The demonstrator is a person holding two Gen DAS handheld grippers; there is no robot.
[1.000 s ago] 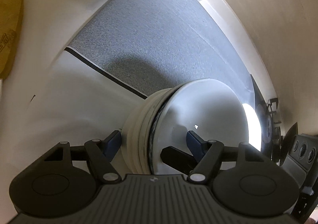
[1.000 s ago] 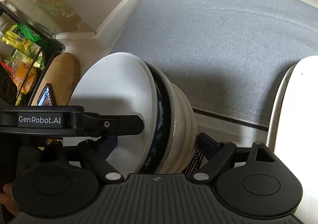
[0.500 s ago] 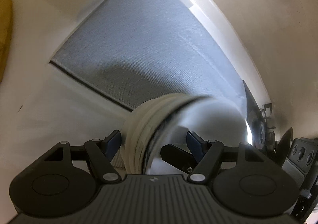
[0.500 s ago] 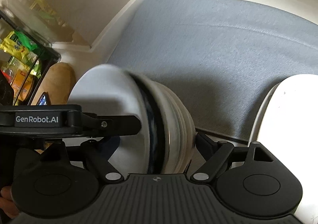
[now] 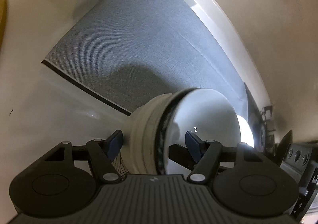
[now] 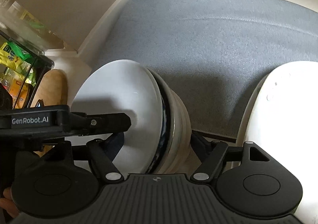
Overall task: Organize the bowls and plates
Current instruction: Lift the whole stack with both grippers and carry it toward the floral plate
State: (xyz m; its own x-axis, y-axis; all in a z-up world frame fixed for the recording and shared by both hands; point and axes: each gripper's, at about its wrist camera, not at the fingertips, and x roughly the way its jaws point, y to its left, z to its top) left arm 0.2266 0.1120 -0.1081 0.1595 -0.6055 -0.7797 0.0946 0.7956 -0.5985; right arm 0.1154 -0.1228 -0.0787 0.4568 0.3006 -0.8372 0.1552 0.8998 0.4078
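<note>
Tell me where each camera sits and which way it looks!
Left wrist: on the left tongs, looking down along them at the sideways stack of white dishes over the grey woven mat.
Right wrist: on the right tongs, just closing around that stack; the left tongs and a fingertip show.
Shared: stack, mat, left tongs.

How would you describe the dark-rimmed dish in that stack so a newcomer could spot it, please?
Find the grey mat on the white counter. At its near edge a stack of dishes stands on edge between both grippers. The dark-rimmed dish sits behind the white front plate; the others are cream.
</note>
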